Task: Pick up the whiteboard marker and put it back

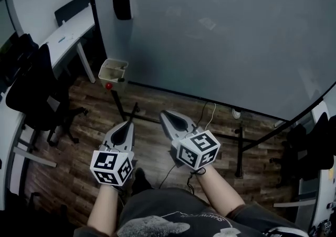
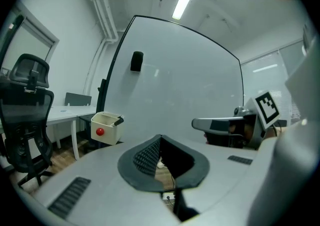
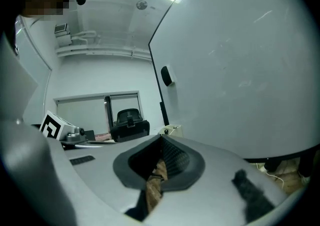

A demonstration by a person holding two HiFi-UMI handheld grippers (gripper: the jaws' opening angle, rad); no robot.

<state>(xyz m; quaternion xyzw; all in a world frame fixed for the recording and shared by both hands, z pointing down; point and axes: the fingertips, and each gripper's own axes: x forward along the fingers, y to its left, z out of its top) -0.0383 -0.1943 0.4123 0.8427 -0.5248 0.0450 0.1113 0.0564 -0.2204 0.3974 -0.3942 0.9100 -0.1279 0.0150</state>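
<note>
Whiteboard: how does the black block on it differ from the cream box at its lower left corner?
The black block is dark and closed. The cream box is pale and open-topped.

The black block sits high on the whiteboard face, while the cream box sits low at its bottom corner.

The cream box has a red knob and holds a dark stick, likely the marker. The black block is plain.

Both are on the board's left side.
</note>
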